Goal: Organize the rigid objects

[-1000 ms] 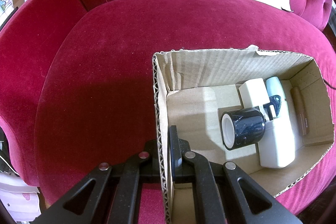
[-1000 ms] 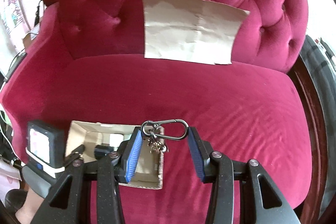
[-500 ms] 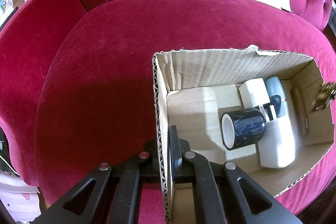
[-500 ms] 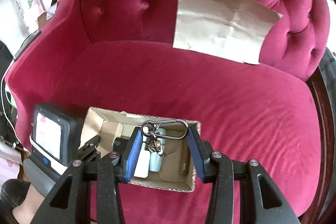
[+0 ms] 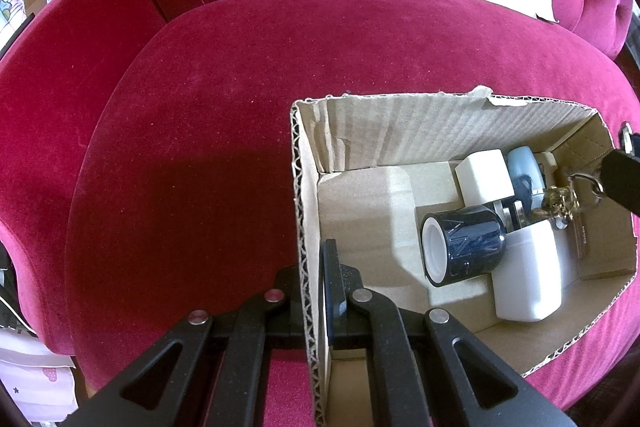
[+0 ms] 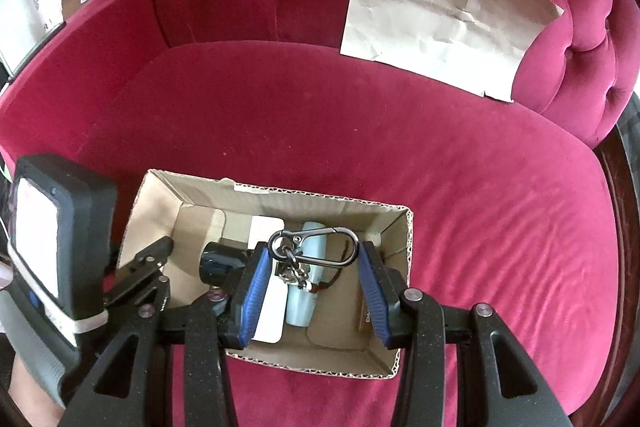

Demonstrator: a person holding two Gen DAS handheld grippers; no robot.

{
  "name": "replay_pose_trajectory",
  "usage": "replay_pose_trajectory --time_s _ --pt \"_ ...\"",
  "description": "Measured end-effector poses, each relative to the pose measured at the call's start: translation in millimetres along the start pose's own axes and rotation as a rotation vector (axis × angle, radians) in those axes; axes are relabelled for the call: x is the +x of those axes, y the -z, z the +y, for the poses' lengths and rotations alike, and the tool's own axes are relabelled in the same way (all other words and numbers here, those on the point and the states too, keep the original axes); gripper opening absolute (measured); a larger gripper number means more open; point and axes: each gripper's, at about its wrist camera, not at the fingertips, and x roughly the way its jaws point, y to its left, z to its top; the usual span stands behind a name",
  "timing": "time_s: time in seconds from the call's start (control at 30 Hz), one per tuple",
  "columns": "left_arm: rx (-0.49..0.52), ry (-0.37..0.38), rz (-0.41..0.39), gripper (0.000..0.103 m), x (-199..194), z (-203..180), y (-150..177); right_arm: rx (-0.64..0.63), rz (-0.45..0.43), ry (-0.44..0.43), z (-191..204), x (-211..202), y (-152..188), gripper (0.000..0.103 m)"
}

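Right gripper [image 6: 312, 281]: blue pads clamped on the ends of a metal carabiner [image 6: 313, 247], long axis level, running left to right between the pads, with a small bunch of charms [image 6: 294, 273] hanging below, over the cardboard box [image 6: 404, 263].
Left gripper [image 5: 316, 277]: pinched shut on the box's near left wall.
Box contents: dark mug [image 5: 464, 245] on its side, white block [image 5: 528, 281], pale blue cylinder [image 6: 306, 287], cream block [image 5: 484, 173].
Beyond: red velvet sofa [image 6: 360, 131], creased brown paper [image 6: 440, 15] leaning on its back.

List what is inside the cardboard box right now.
Inside the cardboard box: a dark cup on its side, a white bottle, a white block, a pale blue tube. Whatever lies beneath them is covered.
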Motion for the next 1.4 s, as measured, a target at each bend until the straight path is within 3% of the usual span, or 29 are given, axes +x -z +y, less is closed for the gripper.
replay_pose_trajectory --time_s 0.33,0.43,0.5,1.4 --pt "0.0 0.0 0.0 0.004 0.4 -0.1 0.3 -0.011 0.045 -0.008 3.3 24.5 5.7 0.049" --pt "0.0 0.0 -0.001 0.004 0.4 -0.2 0.2 -0.01 0.043 0.004 1.9 25.7 5.5 0.077" --pt "0.0 0.001 -0.001 0.004 0.9 -0.9 -0.3 -0.011 0.028 0.017 0.5 24.6 5.1 0.103" --pt "-0.008 0.005 0.009 0.004 0.6 3.1 -0.7 0.053 0.049 0.05 -29.3 28.8 10.0 0.103"
